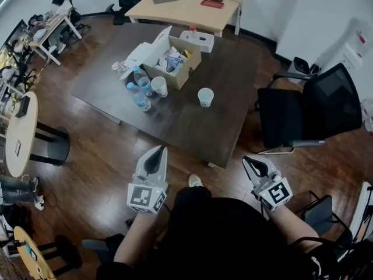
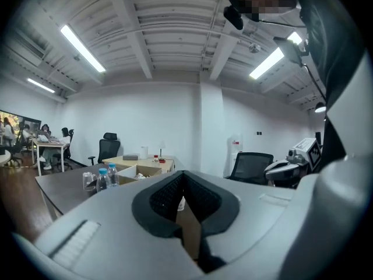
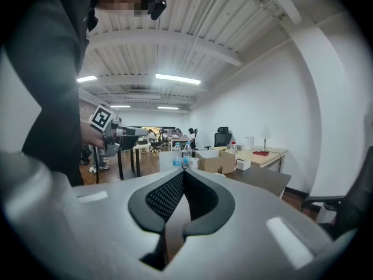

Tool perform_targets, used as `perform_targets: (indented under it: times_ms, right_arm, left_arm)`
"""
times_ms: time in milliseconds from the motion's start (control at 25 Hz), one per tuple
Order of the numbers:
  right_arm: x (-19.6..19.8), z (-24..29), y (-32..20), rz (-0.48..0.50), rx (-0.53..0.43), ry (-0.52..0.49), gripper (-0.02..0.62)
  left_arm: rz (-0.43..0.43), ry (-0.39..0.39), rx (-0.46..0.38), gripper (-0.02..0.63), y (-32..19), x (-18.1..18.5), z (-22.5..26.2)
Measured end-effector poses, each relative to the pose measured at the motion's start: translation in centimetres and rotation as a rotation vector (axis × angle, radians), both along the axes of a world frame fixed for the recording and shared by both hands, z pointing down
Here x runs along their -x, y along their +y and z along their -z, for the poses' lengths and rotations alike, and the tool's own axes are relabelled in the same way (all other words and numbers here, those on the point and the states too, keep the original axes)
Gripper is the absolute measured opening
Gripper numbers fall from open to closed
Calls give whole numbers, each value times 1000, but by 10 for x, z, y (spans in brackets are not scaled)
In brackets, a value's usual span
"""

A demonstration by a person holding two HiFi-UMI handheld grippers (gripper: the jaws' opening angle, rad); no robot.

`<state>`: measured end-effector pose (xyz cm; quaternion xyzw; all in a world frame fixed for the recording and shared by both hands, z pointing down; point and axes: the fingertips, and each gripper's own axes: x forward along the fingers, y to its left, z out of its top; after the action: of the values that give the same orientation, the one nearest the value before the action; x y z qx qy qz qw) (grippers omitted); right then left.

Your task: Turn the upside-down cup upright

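Cup (image 1: 205,97) stood alone on the dark table (image 1: 233,121), apart from the cardboard box (image 1: 172,63) and bottles (image 1: 141,100). It looked mouth-up already (can't be sure from this angle). Left gripper (image 1: 159,151) and right gripper (image 1: 250,161) were both pressed together, empty, well short of the table. Probably done or pre-reach, so check the rim first. No readable print; labels too small.

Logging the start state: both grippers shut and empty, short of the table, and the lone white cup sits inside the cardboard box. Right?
No: the head view shows the white cup standing on the table, apart from the cardboard box and to its right. The left gripper and right gripper are indeed shut, empty, short of the table.
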<state>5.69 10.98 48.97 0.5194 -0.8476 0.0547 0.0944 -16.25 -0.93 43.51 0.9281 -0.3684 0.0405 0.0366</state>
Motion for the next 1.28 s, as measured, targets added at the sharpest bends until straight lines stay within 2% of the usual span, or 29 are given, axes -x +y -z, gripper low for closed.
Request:
perform_targets:
  times_ms: [200,400,600,720,840,960,1040,1160,1280]
  right_arm:
    - [-7,14,-64,-85,4,-30,3]
    - [-2,12,-97,-102,21,-15,3]
    - [-15,10,-118,-138,26,11,3]
    - [-22,17,-135,-137,15,26,3]
    - [-31,34,-160,-116,-14,31,3]
    - [-38,40,-192,-76,-33,27,3]
    - [-39,30,-215,-42,-12,17,3]
    - [-38,2,-247,9,66,21,3]
    - [-46,-29,-274,-9,169,75,3]
  left_arm:
    - [-67,-23,-65,0,-62,-12,19]
    - [-108,5,-59,0,-112,-22,24]
    - [-122,20,-60,0,-143,-30,24]
    - [-119,31,-51,0,-149,-32,24]
    - [-115,8,-52,0,-152,-35,29]
    - [-90,-5,-60,0,-155,-32,38]
    - [-45,-10,-62,0,-158,-23,44]
    - [20,-54,-79,0,-152,-10,50]
    - [57,-103,-99,0,-141,-7,50]
